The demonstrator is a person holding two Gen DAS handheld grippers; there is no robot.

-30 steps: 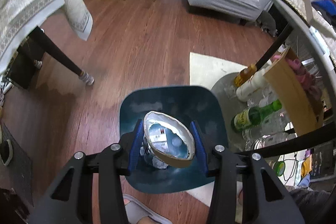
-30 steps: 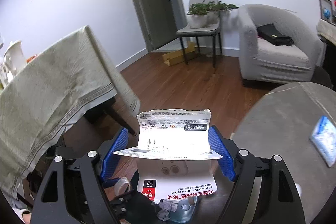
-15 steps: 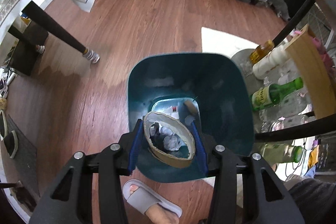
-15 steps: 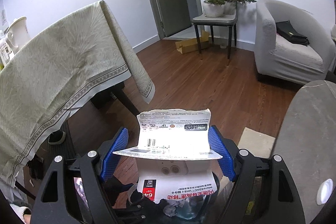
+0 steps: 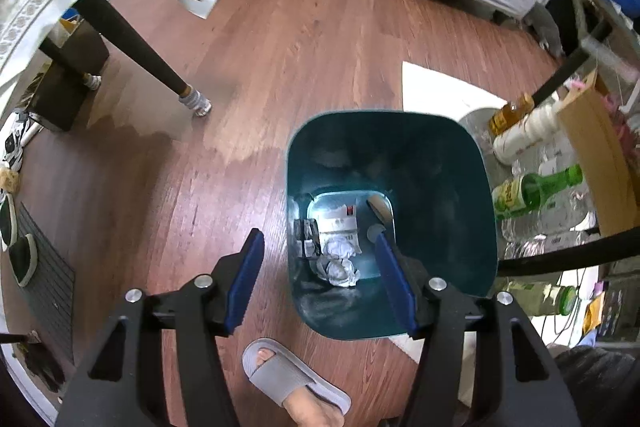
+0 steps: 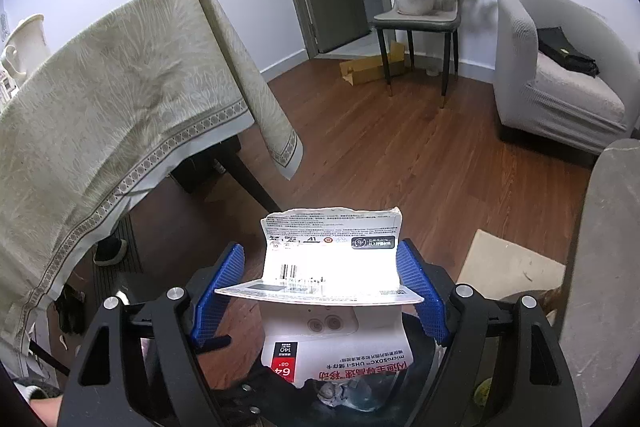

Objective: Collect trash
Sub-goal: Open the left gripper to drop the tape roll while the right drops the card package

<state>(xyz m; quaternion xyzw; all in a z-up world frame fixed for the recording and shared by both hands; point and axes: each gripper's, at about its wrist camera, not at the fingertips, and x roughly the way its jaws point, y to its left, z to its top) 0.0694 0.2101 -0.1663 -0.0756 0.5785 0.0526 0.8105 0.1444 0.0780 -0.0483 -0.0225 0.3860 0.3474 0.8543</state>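
A teal trash bin stands on the wood floor below my left gripper. The left gripper is open and empty, its right finger over the bin's near rim. Crumpled paper balls and a white card lie at the bin's bottom. A tape ring edge shows there too. My right gripper is shut on a torn white memory-card package, held above the bin, whose inside shows at the bottom edge of the right wrist view.
Bottles, among them a green one, and a cardboard box crowd the bin's right side under a round table. A sandalled foot is near the bin. A cloth-covered table stands left, an armchair far right.
My left gripper opened and the tape ring it held dropped into the bin. The right gripper keeps hold of the package and has swung slightly left over the bin.
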